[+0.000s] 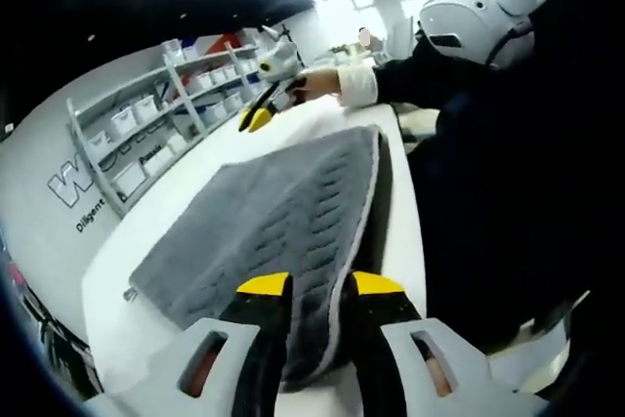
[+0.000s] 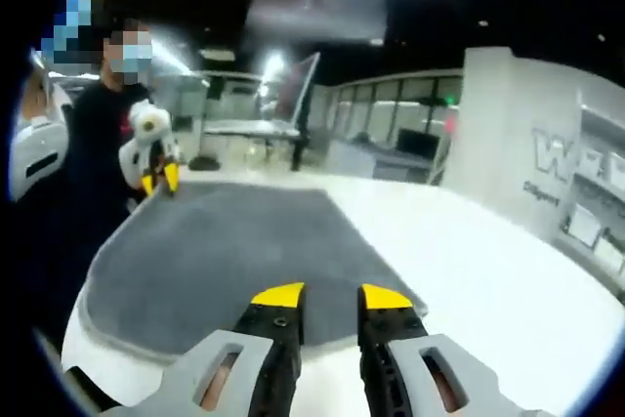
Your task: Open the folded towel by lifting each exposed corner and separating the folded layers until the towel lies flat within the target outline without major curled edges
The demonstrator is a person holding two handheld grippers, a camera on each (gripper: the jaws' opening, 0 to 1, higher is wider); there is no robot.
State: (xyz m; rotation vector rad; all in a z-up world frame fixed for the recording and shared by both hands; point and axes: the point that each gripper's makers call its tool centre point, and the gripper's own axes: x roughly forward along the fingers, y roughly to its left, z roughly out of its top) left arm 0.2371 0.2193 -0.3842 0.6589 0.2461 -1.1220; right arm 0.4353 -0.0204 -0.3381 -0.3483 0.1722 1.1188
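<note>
A grey ribbed towel lies spread on the white table. My left gripper stands open at one corner, its yellow-tipped jaws astride the pale hem, and the rounded corner shows between them. A dark band runs along that long edge. My right gripper hovers beyond the towel's far end, held by a hand in a white cuff. In the right gripper view the towel looks flat. My right gripper is open over its near edge, with nothing gripped. The left gripper sits at the far left corner.
White shelving with several bins lines the wall beyond the table. The person in dark clothes stands against the table's long side. Bare table top stretches to the right of the towel.
</note>
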